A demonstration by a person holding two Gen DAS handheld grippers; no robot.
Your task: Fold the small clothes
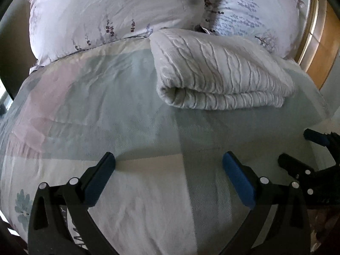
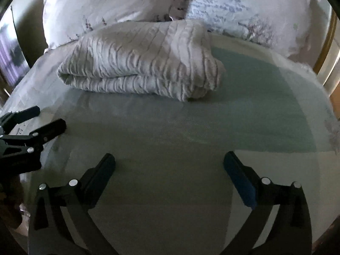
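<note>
Both claws hover low over the bed, empty. The left claw (image 1: pixel 169 162), black with blue pads, has its fingers spread wide apart above the pale checked bedspread (image 1: pixel 106 110), gripping nothing. The right claw (image 2: pixel 169 163) is spread just as wide over the grey-green patch of the same cover. The folded white ribbed knit garment (image 2: pixel 140 61) lies ahead on the bed, well apart from both claws, a thick bundle, rolled edge facing the cameras. Behind it, touching its far edge, two white floral pillows (image 1: pixel 114 14) lean side by side.
</note>
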